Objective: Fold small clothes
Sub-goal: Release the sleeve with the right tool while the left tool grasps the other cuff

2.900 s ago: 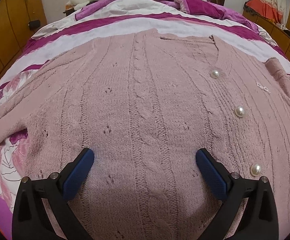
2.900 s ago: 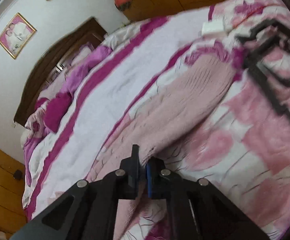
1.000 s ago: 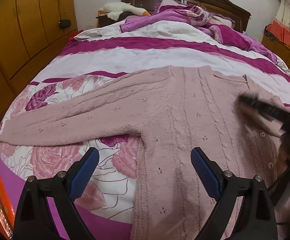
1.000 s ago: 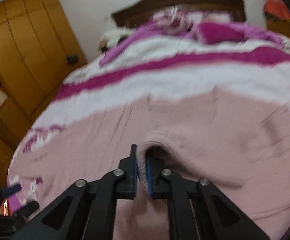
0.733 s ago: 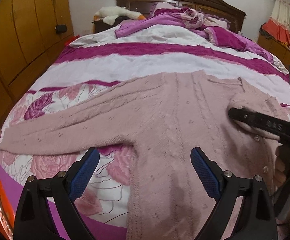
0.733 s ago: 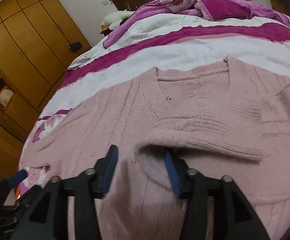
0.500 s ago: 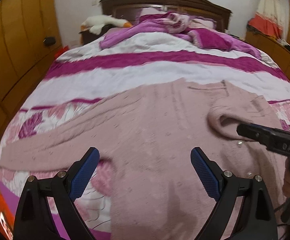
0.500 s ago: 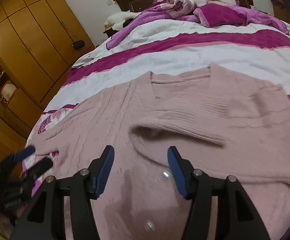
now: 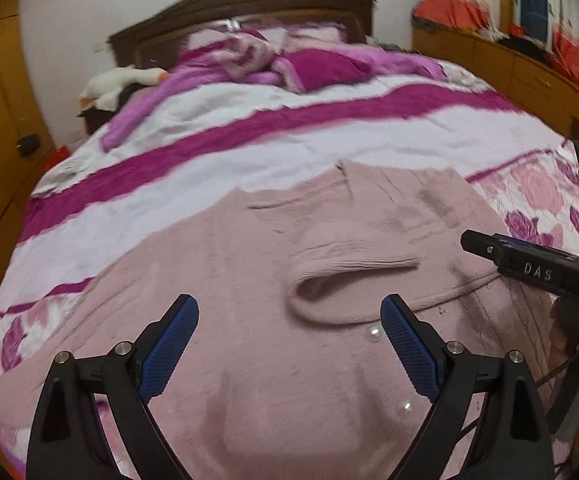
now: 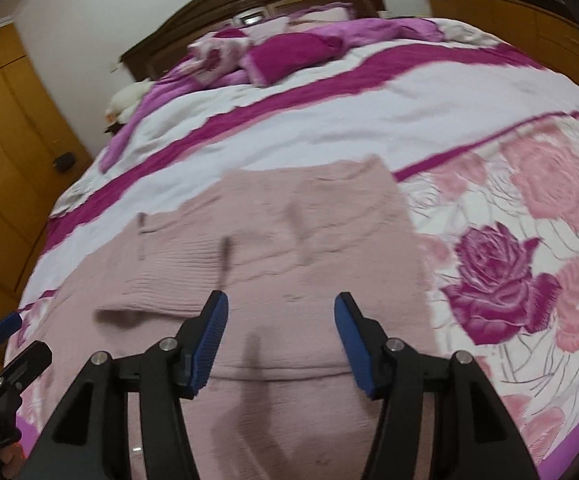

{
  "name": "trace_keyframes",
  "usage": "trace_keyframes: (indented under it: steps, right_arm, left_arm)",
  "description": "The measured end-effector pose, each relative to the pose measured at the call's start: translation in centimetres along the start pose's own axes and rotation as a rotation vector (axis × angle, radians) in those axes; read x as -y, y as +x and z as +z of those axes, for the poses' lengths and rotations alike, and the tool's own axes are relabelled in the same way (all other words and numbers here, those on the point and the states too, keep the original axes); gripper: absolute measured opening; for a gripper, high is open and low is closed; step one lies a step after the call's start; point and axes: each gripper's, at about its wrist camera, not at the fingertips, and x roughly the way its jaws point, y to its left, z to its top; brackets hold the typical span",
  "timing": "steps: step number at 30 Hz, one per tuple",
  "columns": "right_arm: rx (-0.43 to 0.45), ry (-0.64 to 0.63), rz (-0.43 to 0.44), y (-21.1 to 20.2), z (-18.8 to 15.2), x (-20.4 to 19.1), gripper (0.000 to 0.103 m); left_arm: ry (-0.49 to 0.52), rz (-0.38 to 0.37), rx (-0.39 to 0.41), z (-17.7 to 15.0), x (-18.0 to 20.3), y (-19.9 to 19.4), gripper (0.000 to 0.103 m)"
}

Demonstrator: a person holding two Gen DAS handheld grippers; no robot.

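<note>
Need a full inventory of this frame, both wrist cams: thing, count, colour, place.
Knitted cardigan: 1, dusty pink, spread flat on the near part of the bed, one sleeve folded across its front.
Round pearl buttons: 2 visible, white, on the cardigan front.
Quilt: 1, white with magenta stripes and rose print, covering the bed.
Crumpled blanket: 1, magenta and lilac, by the headboard.
Wooden headboard: 1, dark brown, far end.
Plush toy: 1, white, beside the bed's head.
Wardrobe: 1, orange-brown, along one wall.
Left hand-held gripper: 1, black with blue pads, open above the cardigan.
Right hand-held gripper: 1, same, open, empty.
</note>
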Motion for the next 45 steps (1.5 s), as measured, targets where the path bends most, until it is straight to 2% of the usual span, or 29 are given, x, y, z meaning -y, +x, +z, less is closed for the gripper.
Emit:
trace_keyframes:
  steps: [6, 10, 16, 19, 21, 22, 23, 24, 28, 33, 36, 39, 45]
  right_arm:
    - [0.007, -0.003, -0.045, 1.8, -1.3, 0.9, 0.058]
    - [0.017, -0.005, -0.047, 2.4, -1.5, 1.0, 0.058]
    - [0.041, 0.016, -0.019, 2.3, -2.2, 1.8, 0.058]
    - [0.043, 0.014, -0.020, 2.3, -2.3, 1.8, 0.059]
    - [0.043, 0.016, -0.018, 2.3, -2.3, 1.8, 0.059]
    - [0.044, 0.016, -0.017, 2.3, -2.3, 1.8, 0.059]
    - [0.044, 0.017, -0.016, 2.3, -2.4, 1.9, 0.059]
    - [0.045, 0.018, -0.014, 2.3, -2.4, 1.9, 0.059]
    - [0.047, 0.020, -0.011, 2.3, -2.4, 2.0, 0.059]
    - [0.048, 0.020, -0.009, 2.3, -2.4, 2.0, 0.059]
    - [0.048, 0.020, -0.007, 2.2, -2.4, 2.1, 0.059]
    - [0.047, 0.018, -0.011, 2.3, -2.4, 1.9, 0.059]
    - [0.049, 0.013, -0.013, 2.3, -2.3, 1.8, 0.059]
  left_arm:
    - [0.126, 0.015, -0.053, 0.7, 3.0, 4.1, 0.071]
    - [0.153, 0.009, -0.084, 0.7, 4.1, 6.1, 0.071]
    - [0.303, 0.104, -0.051, 0.6, 6.7, 8.4, 0.071]
    - [0.295, 0.106, -0.025, 0.8, 7.1, 8.9, 0.066]
    - [0.271, 0.086, -0.004, 1.0, 6.9, 8.9, 0.058]
    - [0.262, 0.073, 0.007, 1.1, 6.9, 8.9, 0.042]
    - [0.253, 0.060, 0.015, 1.2, 6.8, 8.8, 0.014]
    - [0.243, 0.058, 0.018, 1.4, 6.6, 8.8, 0.001]
    - [0.083, -0.011, 0.087, 1.9, 4.0, 6.7, 0.000]
    - [-0.155, -0.003, 0.142, 1.8, -1.2, 3.9, 0.000]
    - [-0.315, -0.036, 0.146, 0.4, -4.8, 2.5, 0.000]
    - [-0.380, 0.055, 0.149, -1.0, -7.6, 1.8, 0.000]
    - [-0.504, 0.090, 0.117, -3.9, -11.8, 1.5, 0.000]
